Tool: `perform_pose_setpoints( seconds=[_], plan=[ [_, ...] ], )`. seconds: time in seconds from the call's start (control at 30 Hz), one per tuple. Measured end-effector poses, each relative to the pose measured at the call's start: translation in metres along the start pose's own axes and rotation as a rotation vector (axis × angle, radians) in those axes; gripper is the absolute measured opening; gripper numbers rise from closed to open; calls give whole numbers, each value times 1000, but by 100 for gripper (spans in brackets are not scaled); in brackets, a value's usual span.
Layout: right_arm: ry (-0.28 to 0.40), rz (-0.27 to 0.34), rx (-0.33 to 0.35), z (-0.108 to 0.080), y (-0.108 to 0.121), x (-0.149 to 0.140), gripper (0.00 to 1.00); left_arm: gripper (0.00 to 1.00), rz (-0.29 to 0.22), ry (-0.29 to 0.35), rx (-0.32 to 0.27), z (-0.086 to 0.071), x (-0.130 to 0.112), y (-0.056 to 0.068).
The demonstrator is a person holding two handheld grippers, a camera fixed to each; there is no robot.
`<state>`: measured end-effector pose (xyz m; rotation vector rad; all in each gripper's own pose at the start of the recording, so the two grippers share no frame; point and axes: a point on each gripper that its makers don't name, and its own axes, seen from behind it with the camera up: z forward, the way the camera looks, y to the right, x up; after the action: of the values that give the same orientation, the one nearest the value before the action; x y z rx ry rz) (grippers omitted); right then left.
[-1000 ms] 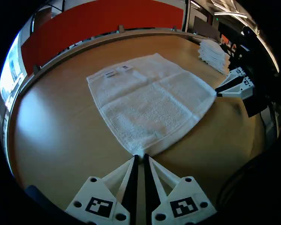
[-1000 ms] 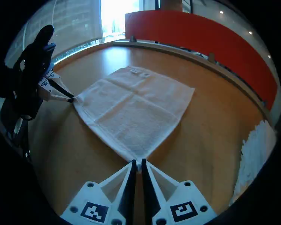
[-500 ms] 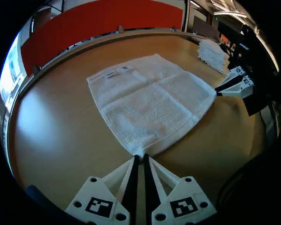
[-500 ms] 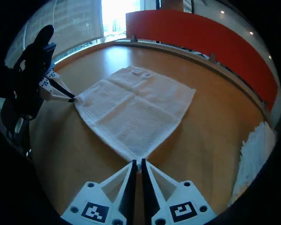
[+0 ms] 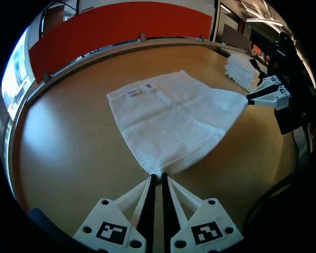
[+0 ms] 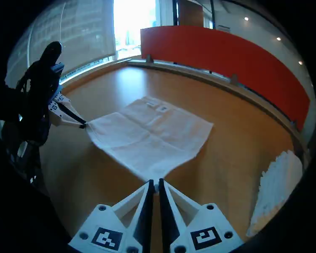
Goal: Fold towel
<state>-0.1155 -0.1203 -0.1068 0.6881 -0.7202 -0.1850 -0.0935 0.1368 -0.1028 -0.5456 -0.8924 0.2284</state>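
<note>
Towel (image 5: 175,114): white, crease lines across; far part on wooden table (image 5: 65,139), near corners raised. Left gripper (image 5: 157,177): fingers closed, pinching one corner. Right gripper (image 6: 155,182): fingers closed, pinching adjacent corner. Two small labels (image 5: 140,89) near far edge; writing illegible. Stack of white towels (image 5: 242,69) apart, at table edge.

Rough white terry cloth towel (image 5: 175,120), glossy smooth wood table (image 5: 73,139), matt orange panel (image 5: 116,29).

The towel (image 5: 175,114) no longer lies flat. The left claw (image 5: 157,179) and right claw (image 6: 155,183) have lifted its two pinched corners off the surface (image 5: 65,143), so the edge between them now hangs taut, with shadow beneath it at lower centre.
</note>
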Motion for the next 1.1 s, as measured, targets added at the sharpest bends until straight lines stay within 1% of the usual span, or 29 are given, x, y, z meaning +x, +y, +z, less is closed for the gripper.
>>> perform_pose_setpoints(
  seconds=[0.3, 0.4, 0.63, 0.73, 0.9, 1.0, 1.1],
  plan=[
    [23, -22, 4, -26, -7, 23, 9, 10, -14, 14, 1, -27, 14, 5],
    [29, -15, 4, -34, -8, 28, 9, 10, -18, 19, 1, -36, 18, 7],
    [44, 7, 0, -51, -8, 37, 9, 10, -30, 23, -10, -56, 24, 18],
    [45, 4, 2, -58, -10, 39, 9, 10, -35, 23, -15, -63, 24, 23],
    [46, -3, 5, -69, -13, 43, 9, 10, -45, 27, -16, -73, 26, 26],
    [44, -3, 6, -73, -13, 44, 9, 10, -60, 31, -19, -78, 27, 28],
    [41, -1, 7, -72, -13, 43, 9, 10, -77, 34, -21, -80, 28, 29]
  ],
)
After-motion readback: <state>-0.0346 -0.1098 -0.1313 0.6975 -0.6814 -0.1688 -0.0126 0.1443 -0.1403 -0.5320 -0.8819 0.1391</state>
